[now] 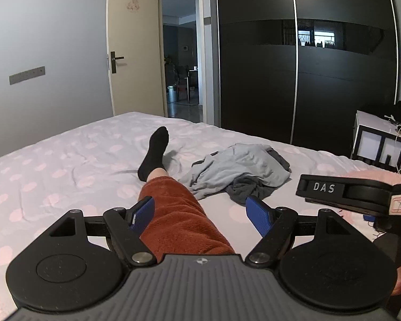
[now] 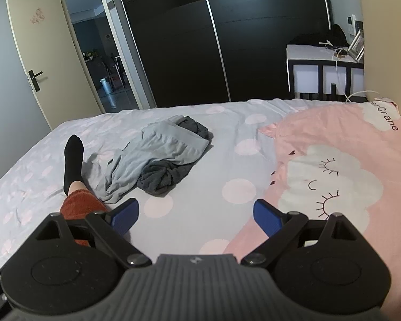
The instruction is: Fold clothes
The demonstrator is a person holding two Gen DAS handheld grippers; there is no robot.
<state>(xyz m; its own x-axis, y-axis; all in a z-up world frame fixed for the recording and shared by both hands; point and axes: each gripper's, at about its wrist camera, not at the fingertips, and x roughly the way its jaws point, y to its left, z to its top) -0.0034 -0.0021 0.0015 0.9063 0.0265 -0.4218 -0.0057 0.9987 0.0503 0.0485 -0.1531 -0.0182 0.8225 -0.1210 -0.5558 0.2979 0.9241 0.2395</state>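
Note:
A crumpled light blue garment [image 1: 240,168] lies on the bed with a dark grey garment [image 1: 250,188] bunched under and beside it; both also show in the right wrist view, the light blue garment [image 2: 152,152] and the grey garment [image 2: 164,178]. My left gripper [image 1: 203,214] is open and empty, held above the bed short of the pile, over a person's leg. My right gripper [image 2: 196,214] is open and empty, above the sheet near the pile's front edge. The right gripper's body [image 1: 347,191] shows at the right of the left wrist view.
The bed has a pale dotted sheet [image 2: 227,139]. A person's leg in rust-coloured trousers [image 1: 179,214] and a black sock [image 1: 155,152] lies left of the pile. A pink pillow [image 2: 347,174] lies on the right. A black wardrobe [image 1: 294,67], an open door [image 1: 133,40] and a white side table [image 2: 323,72] stand beyond.

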